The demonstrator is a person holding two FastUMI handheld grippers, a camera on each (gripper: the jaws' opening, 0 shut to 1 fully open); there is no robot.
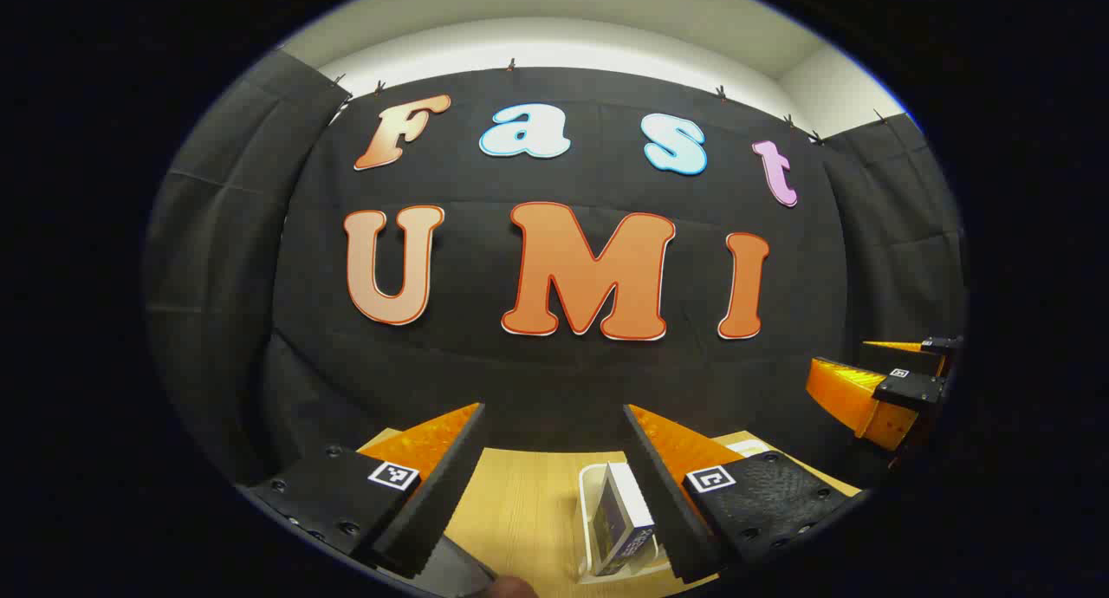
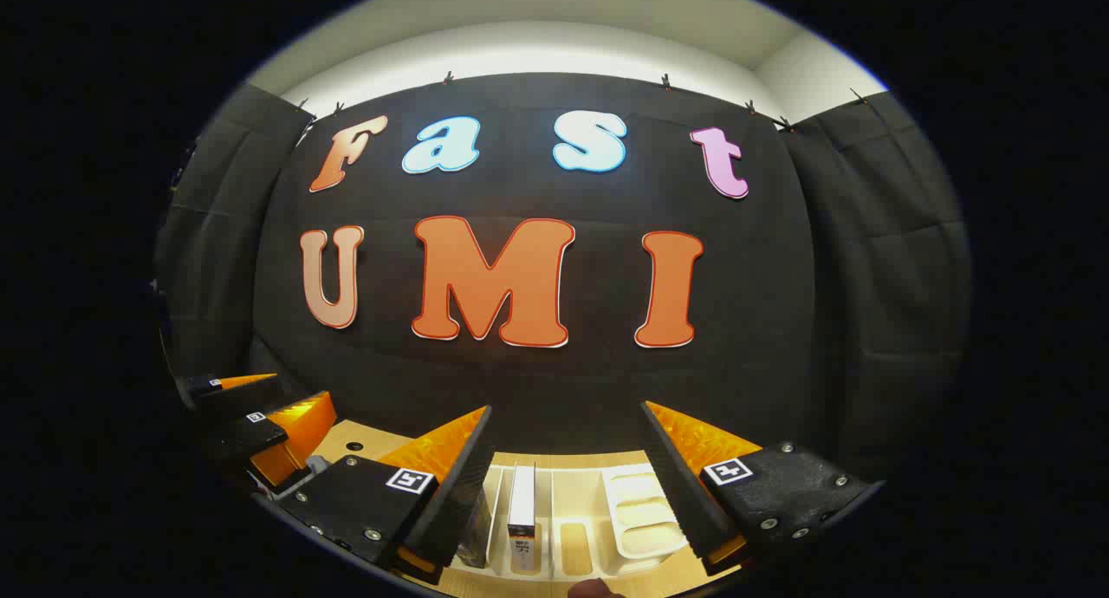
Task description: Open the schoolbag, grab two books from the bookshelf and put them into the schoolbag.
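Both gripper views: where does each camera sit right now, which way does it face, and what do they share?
Left gripper view: rides the left hand-held gripper, facing the booth wall over the wooden table; own open fingers, the book in the white rack, the right hand-held gripper far right.
Right gripper view: rides the right hand-held gripper, facing the same wall; the left hand-held gripper far left.
Shared: wall, table, rack.

Both grippers hang above the wooden table (image 1: 520, 503), fingers spread on empty air. Ahead of the right gripper (image 2: 567, 459) the white bookshelf (image 2: 637, 516) stands with upright books (image 2: 522, 516) (its right-hand slots look free).
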